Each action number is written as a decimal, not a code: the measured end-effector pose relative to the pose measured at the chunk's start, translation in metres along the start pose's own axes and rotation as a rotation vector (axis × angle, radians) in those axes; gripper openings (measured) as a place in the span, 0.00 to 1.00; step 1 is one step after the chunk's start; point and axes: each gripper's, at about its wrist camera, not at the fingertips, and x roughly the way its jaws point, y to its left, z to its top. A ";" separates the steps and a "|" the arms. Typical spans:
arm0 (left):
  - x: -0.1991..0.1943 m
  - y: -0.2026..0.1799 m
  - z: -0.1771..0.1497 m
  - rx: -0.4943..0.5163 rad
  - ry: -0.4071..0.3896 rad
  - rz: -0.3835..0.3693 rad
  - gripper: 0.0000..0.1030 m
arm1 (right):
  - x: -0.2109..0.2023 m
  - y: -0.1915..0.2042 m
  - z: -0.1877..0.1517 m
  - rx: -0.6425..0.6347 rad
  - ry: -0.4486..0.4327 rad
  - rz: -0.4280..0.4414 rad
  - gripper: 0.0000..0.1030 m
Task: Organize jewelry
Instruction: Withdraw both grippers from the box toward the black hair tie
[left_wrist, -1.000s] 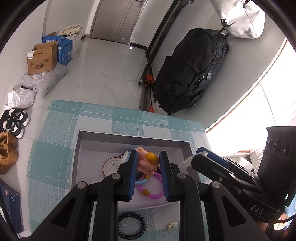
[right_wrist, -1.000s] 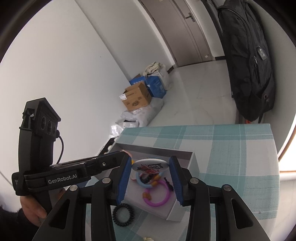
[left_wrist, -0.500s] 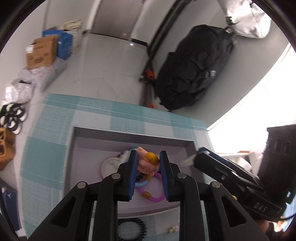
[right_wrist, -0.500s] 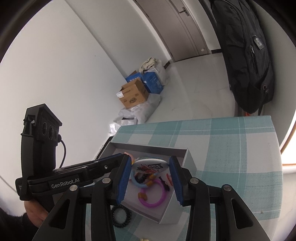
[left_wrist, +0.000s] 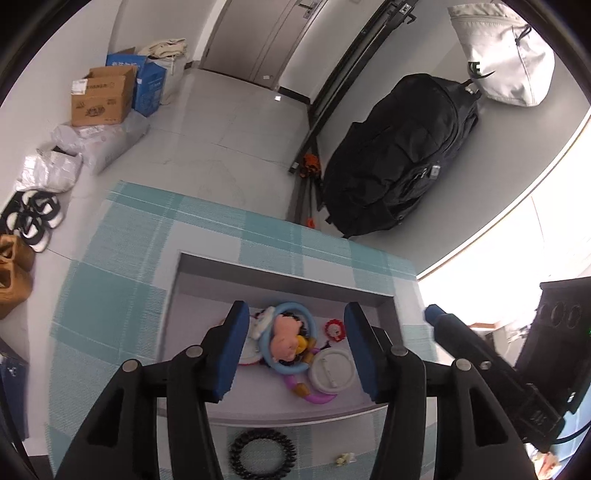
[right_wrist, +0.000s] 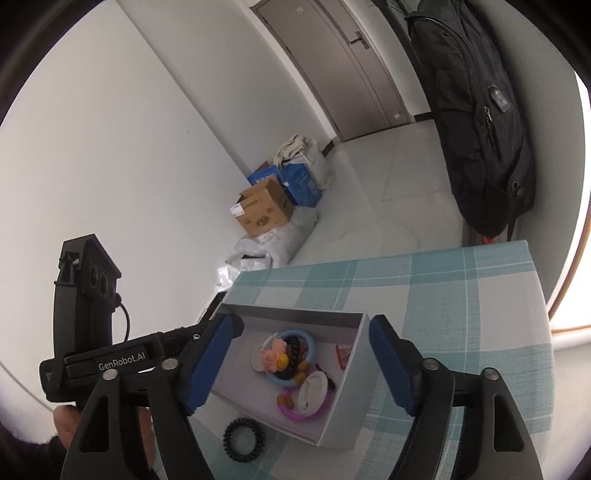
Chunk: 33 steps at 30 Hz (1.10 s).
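Evidently my left claw (left_wrist: 293, 345) had just let go: its jaws had been opening and stood apart, and the pink doll charm (left_wrist: 286, 338) it had pinched a second earlier lay inside the box (left_wrist: 280, 275), resting on the blue ring (left_wrist: 308, 325), touching neither pad. My right claw (right_wrist: 301, 363) had likewise been widening and held nothing; the white disc (right_wrist: 312, 393) it had framed lay on the purple ring (right_wrist: 295, 413). I judged both pieces delivered. Outstanding: the black coil hair tie (left_wrist: 262, 454) at 6 o'clock outside the box, and a small pale clip (left_wrist: 345, 459) at 5 o'clock. The box sat on a teal checked cloth (left_wrist: 122, 280). Beyond, at 10 o'clock, stood cardboard cartons (left_wrist: 103, 98); at 2 o'clock, a black backpack (left_wrist: 399, 155).
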 end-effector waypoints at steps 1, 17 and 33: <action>0.000 -0.001 -0.001 0.008 0.000 0.016 0.47 | 0.000 0.001 0.000 -0.002 0.002 -0.003 0.78; -0.031 -0.011 -0.030 0.072 -0.063 0.191 0.58 | -0.024 0.023 -0.022 -0.130 -0.045 -0.067 0.97; -0.052 -0.016 -0.073 0.114 -0.093 0.273 0.74 | -0.047 0.033 -0.057 -0.182 -0.020 -0.119 1.00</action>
